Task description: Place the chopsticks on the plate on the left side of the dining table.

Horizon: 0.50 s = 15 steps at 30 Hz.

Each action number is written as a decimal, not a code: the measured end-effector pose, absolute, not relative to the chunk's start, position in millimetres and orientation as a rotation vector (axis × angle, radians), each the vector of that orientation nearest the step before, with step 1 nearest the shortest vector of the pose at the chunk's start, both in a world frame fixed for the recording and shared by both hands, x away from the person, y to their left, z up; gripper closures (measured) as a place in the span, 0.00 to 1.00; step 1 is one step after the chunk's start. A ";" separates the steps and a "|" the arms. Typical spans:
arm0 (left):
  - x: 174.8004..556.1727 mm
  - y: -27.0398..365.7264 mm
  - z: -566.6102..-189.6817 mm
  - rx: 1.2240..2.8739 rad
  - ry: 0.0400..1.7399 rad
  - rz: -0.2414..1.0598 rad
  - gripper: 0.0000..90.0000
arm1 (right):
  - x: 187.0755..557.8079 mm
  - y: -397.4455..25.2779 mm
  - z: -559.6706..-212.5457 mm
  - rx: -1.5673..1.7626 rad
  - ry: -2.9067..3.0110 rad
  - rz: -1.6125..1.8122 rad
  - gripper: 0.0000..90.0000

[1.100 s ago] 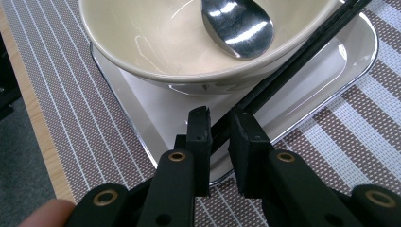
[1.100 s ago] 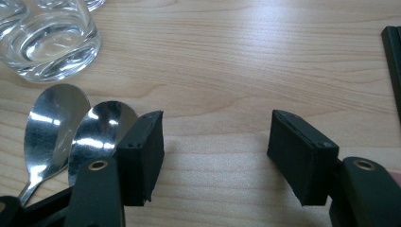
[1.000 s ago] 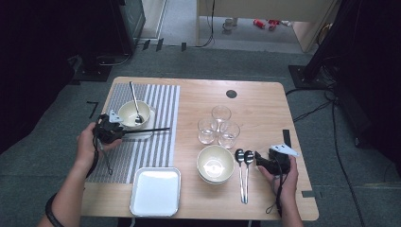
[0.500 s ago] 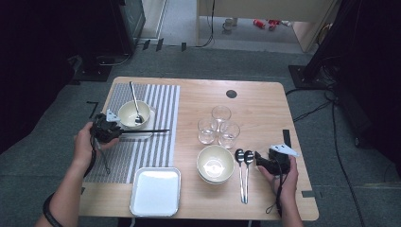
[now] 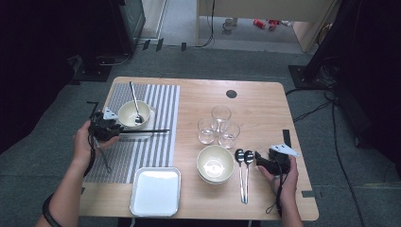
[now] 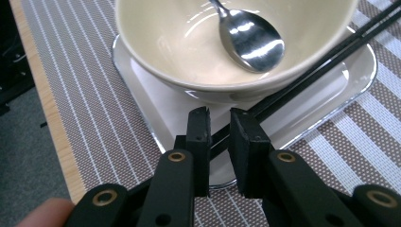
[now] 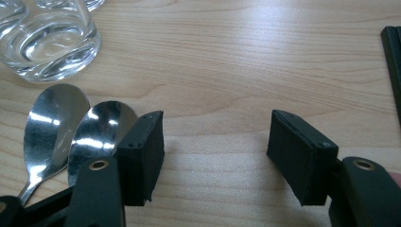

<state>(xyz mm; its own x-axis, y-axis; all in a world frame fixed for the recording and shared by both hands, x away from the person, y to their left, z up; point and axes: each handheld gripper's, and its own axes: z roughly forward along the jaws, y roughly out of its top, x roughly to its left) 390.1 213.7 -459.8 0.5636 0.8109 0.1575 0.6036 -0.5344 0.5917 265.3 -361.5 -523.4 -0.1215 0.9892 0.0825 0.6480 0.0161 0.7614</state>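
In the left gripper view we see the left gripper [image 6: 218, 142] with its two black jaws drawn close around the near ends of a pair of black chopsticks [image 6: 302, 80], which run up to the right along the metal tray [image 6: 331, 97]. A cream bowl [image 6: 198, 71] sits on that tray with a spoon [image 6: 250, 38] lying inside. Under the tray lies the striped placemat [image 6: 85, 109]. The jaws seem to pinch the sticks, though we cannot quite make out the contact.
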 end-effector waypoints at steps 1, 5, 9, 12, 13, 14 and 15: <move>390.5 215.2 -460.3 2.311 1.151 0.579 0.90 | 265.3 -361.5 -523.4 1.669 1.816 0.925 0.41; 393.0 220.9 -463.9 2.271 1.210 0.581 0.94 | 265.3 -361.2 -523.4 1.670 1.815 0.923 0.41; 395.8 226.6 -466.9 2.235 1.260 0.593 0.96 | 265.2 -361.1 -523.4 1.670 1.815 0.922 0.41; 397.7 229.4 -466.6 2.212 1.271 0.605 0.96 | 265.2 -361.2 -523.4 1.670 1.815 0.923 0.41; 398.2 229.6 -466.6 2.215 1.272 0.604 0.95 | 265.2 -361.1 -523.4 1.670 1.814 0.922 0.41; 398.7 229.7 -467.0 2.215 1.275 0.603 0.95 | 265.2 -361.1 -523.4 1.670 1.815 0.922 0.41; 398.7 229.7 -467.0 2.215 1.275 0.603 0.95 | 265.2 -361.2 -523.4 1.671 1.814 0.923 0.41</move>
<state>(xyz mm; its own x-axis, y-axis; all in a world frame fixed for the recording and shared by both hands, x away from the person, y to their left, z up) 398.7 229.7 -467.0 0.4607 0.8791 0.1225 0.6527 -0.4291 0.6243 265.2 -361.2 -523.4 -0.1193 0.9895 0.0815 0.6482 0.0154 0.7613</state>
